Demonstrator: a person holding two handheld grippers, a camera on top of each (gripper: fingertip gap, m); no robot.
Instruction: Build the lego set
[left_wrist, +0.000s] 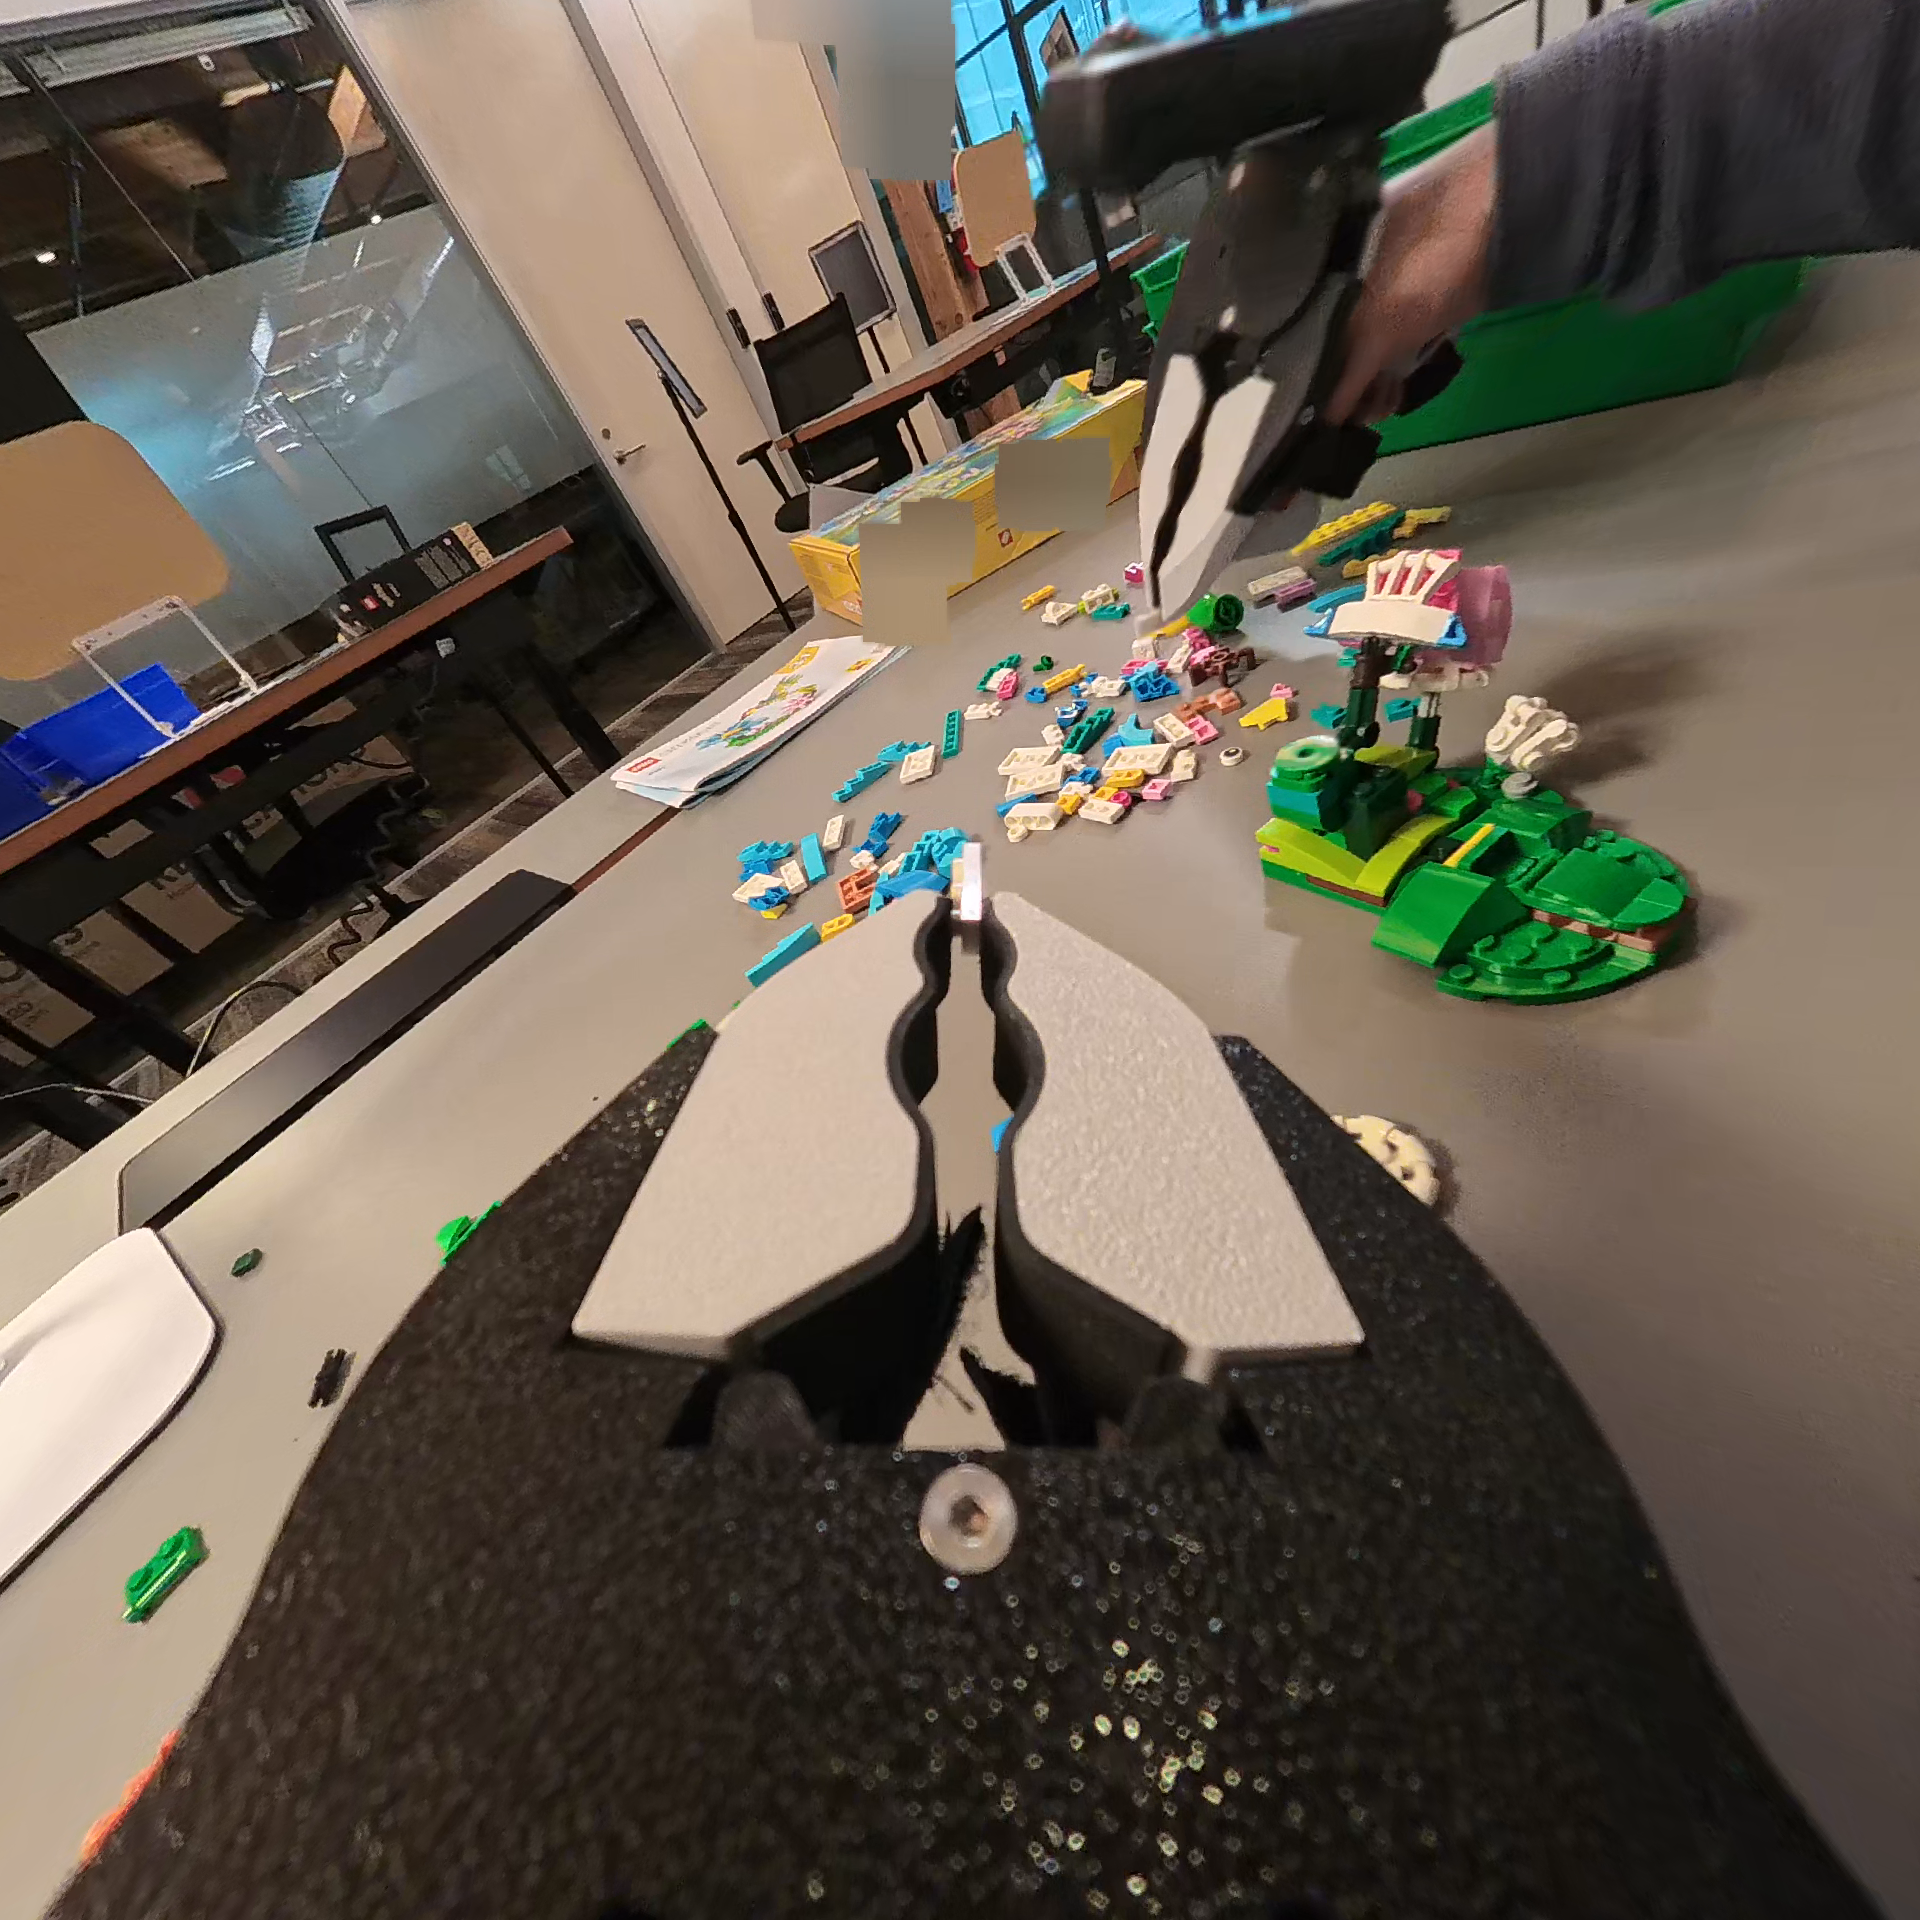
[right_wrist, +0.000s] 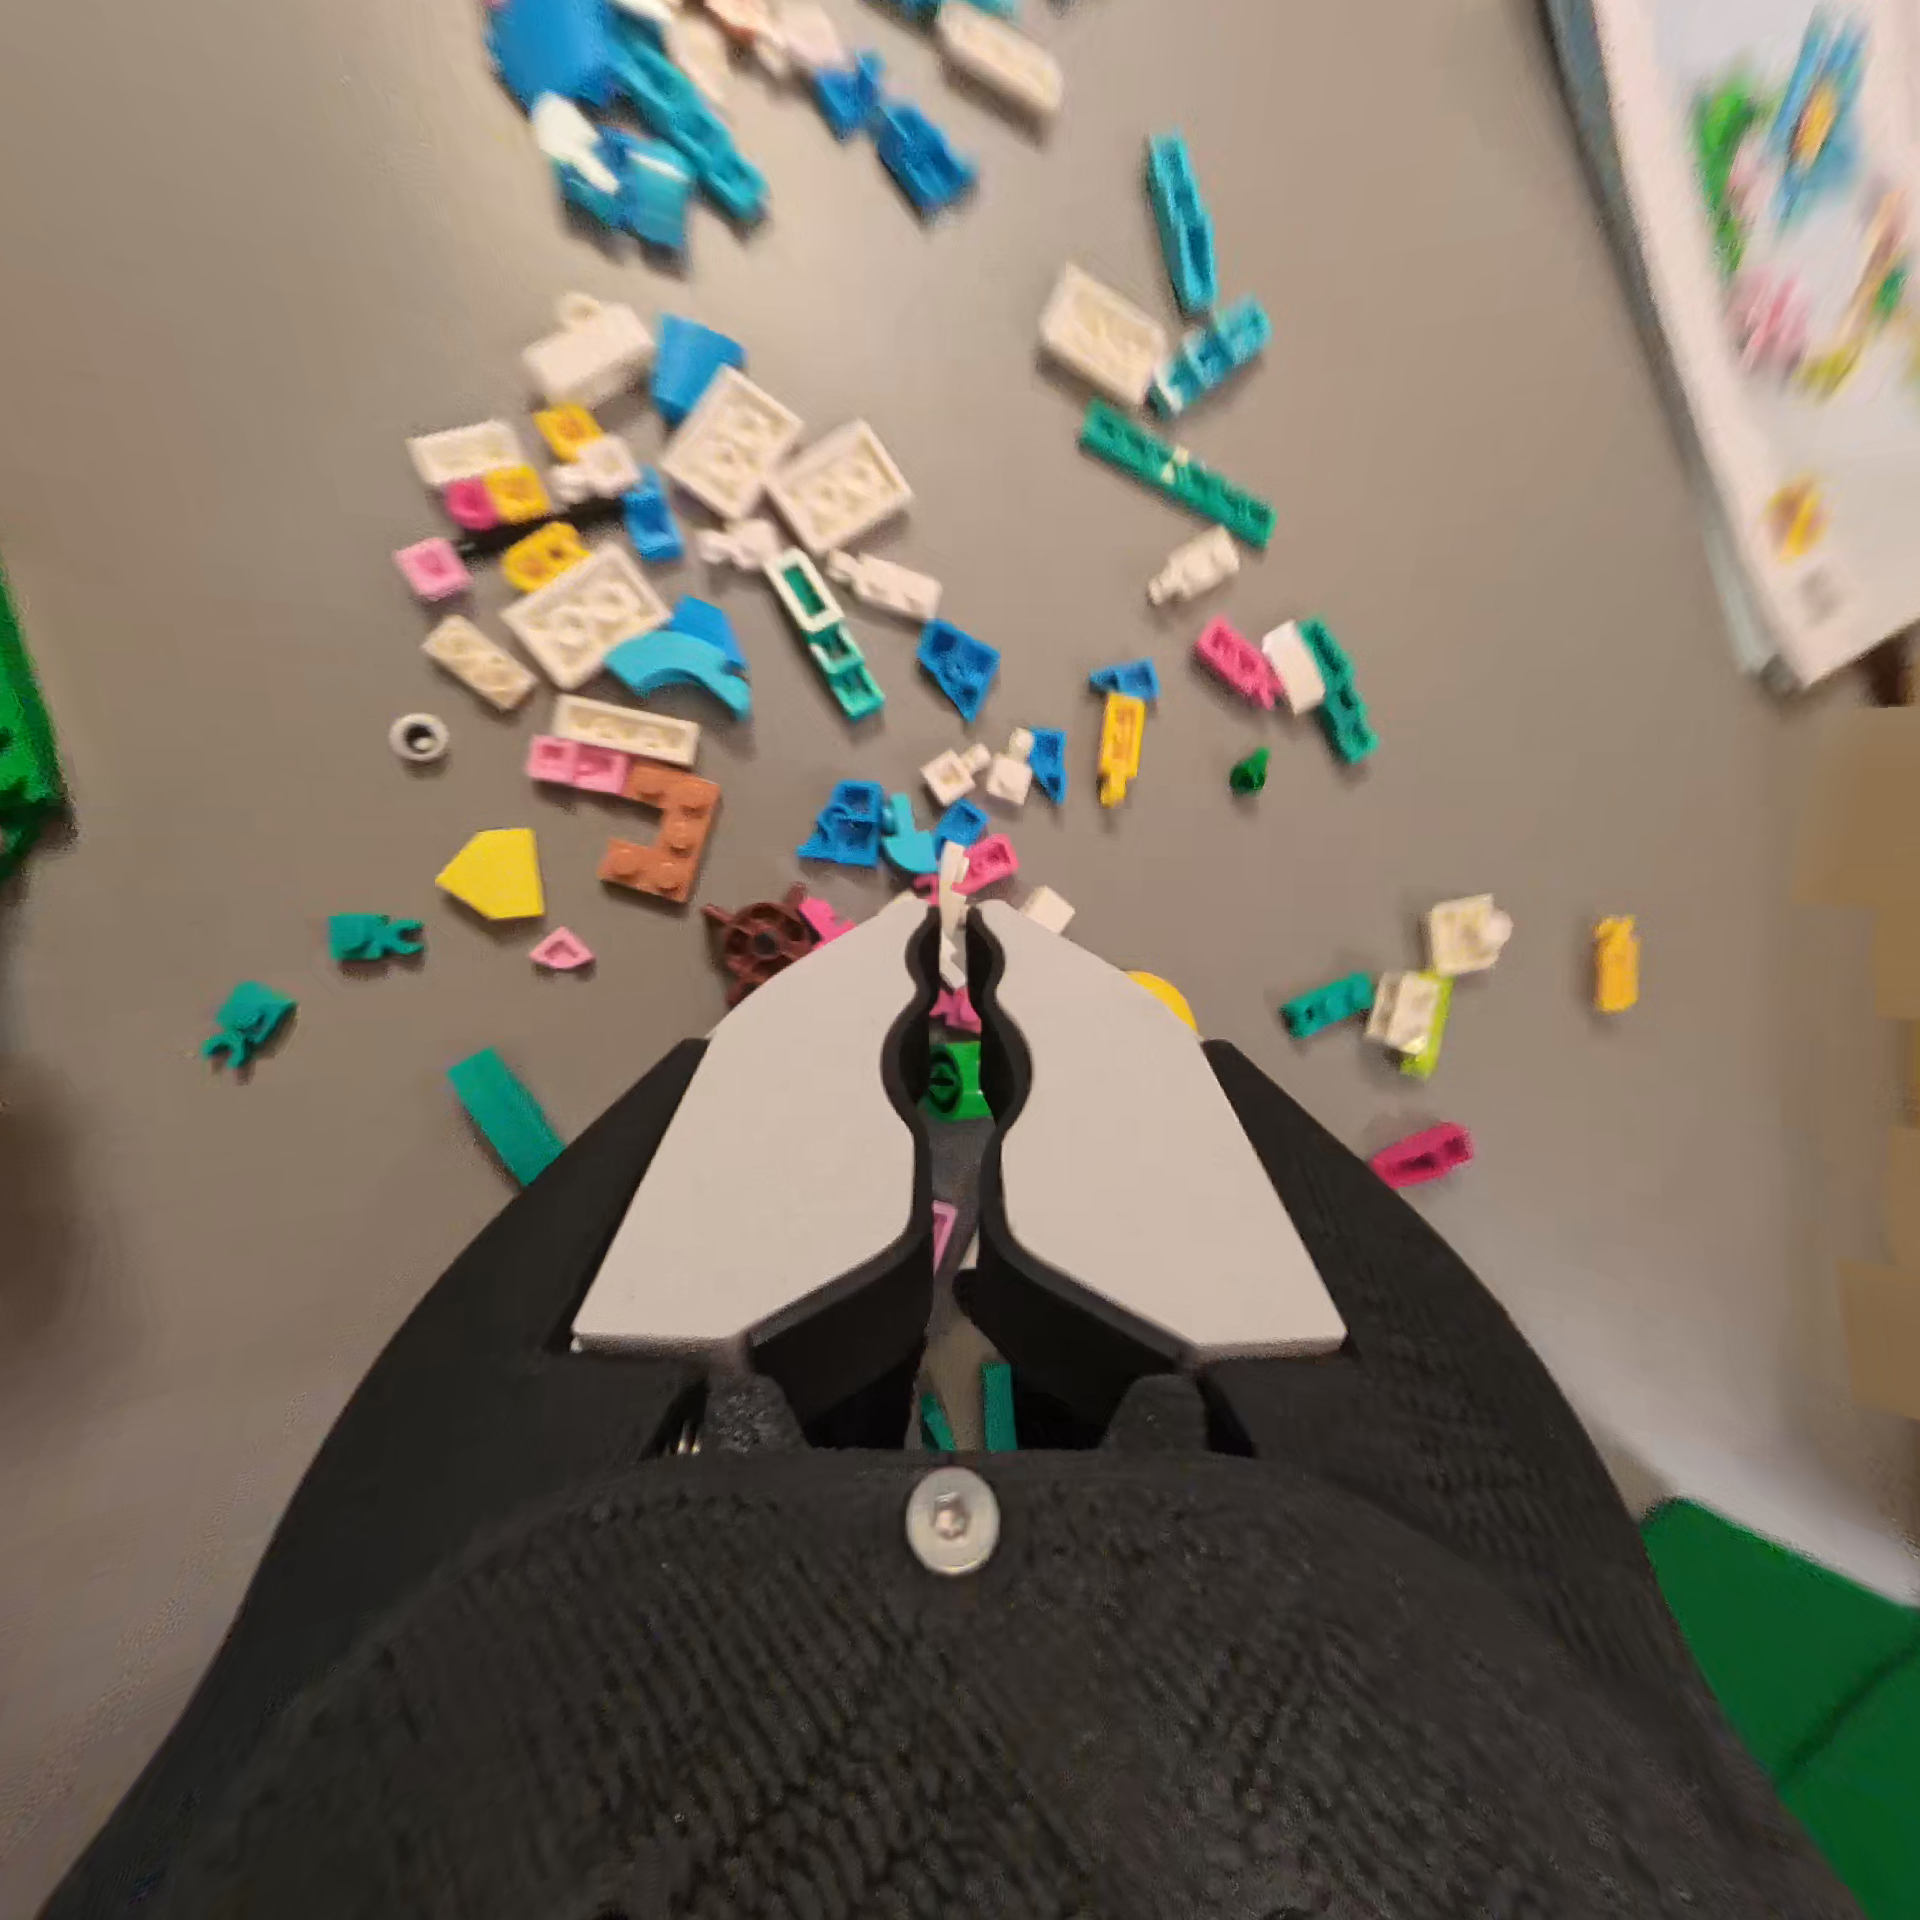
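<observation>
Two grippers work over a grey table (left_wrist: 1558, 1195) strewn with bricks. Largest of the printed things is the yellow set box (left_wrist: 966, 509) at the far side, its faces partly covered by blurred patches; beside it lies the instruction booklet (left_wrist: 748, 717), which carries printing too small to make out, and which shows smeared and cut off at the edge in the right wrist view (right_wrist: 1766, 343). A green bin (left_wrist: 1621, 322) stands behind, half hidden by a sleeve and hand.

The half-built green model (left_wrist: 1475, 873), topped by a pink and white flower, stands right of the loose pile of bricks (left_wrist: 1091, 727); only a blurred green edge of it enters the right wrist view.

The left gripper (left_wrist: 968, 914) is held above the near table, its tips pinching a small white piece (left_wrist: 971, 878) upright, seen edge-on, so its shape is unclear. The right gripper (right_wrist: 948, 920), tips down at the pile's far edge, is pressed onto a thin white piece (right_wrist: 951, 914); motion blur hides its form. A green piece (right_wrist: 954, 1081) shows through the gap lower down between its fingers.
</observation>
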